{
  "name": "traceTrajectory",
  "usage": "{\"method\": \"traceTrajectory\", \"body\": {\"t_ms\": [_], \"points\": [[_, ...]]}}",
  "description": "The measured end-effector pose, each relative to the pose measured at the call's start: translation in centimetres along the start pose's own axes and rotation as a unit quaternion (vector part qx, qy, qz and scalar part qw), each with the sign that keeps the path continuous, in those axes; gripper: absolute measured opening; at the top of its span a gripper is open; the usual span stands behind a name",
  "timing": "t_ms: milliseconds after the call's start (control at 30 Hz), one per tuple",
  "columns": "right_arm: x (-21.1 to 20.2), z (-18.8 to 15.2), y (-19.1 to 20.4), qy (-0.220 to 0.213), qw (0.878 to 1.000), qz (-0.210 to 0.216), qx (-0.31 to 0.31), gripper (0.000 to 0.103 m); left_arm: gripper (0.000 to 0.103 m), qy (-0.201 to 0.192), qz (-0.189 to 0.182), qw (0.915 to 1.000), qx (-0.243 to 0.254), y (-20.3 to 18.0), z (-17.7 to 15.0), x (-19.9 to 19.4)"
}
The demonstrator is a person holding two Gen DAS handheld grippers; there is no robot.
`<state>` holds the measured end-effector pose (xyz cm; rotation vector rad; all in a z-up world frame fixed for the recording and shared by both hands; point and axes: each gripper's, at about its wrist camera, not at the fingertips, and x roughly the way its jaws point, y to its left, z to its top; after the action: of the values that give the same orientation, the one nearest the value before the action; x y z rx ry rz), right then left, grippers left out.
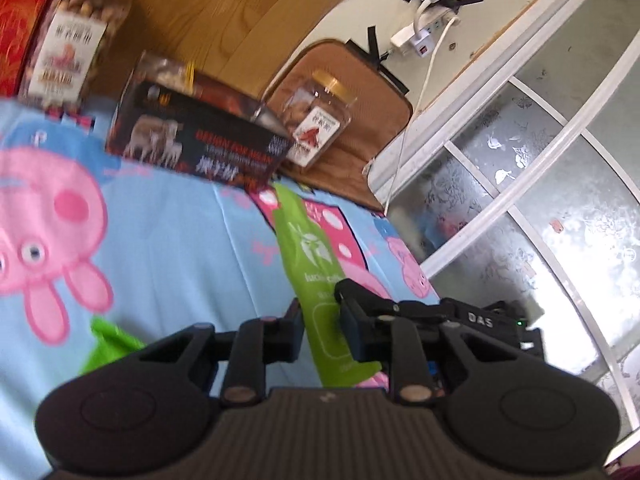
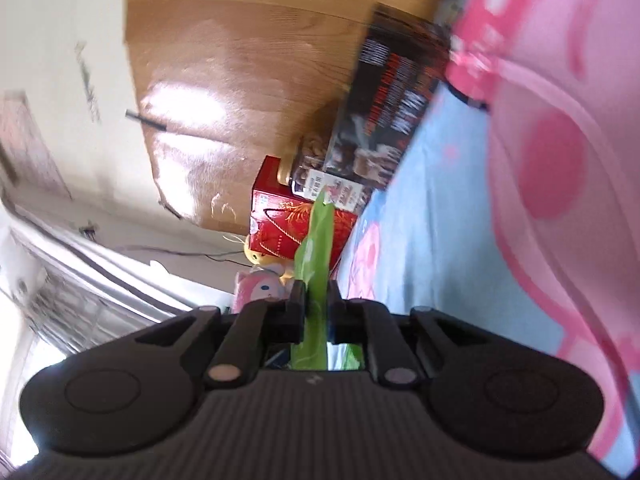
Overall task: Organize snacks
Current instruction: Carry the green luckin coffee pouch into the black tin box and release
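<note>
With the green packet [image 1: 320, 280] at lower centre of both views clamped by the left gripper [image 1: 322, 320] and, apparently, the right gripper [image 2: 316, 312], it should be carried level toward the black box [image 1: 200, 140].

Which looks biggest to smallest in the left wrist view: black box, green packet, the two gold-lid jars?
1. Black box
2. Green packet, close to the camera, so unsure
3. Left jar
4. Right jar, though it may just be farther

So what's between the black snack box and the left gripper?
In the left wrist view, only the green pouch the left gripper clamps and bare cartoon sheet before the black box.
</note>
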<state>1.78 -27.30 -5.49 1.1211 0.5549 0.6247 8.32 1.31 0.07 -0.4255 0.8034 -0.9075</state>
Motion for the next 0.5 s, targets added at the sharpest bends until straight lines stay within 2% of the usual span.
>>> {"method": "traceTrajectory", "body": {"t_ms": [233, 500], "points": [[3.3, 4.3, 3.5, -0.026, 0.992, -0.055, -0.112, 0.014, 0.025, -0.013, 0.046, 0.9971, 0.059, -1.1, 5.6, 1.9], [10.7, 12.9, 6.3, -0.041, 0.965, -0.107, -0.236, 0.014, 0.029, -0.056, 0.117, 0.9878, 0.086, 0.3, 14.6, 7.2]]}}
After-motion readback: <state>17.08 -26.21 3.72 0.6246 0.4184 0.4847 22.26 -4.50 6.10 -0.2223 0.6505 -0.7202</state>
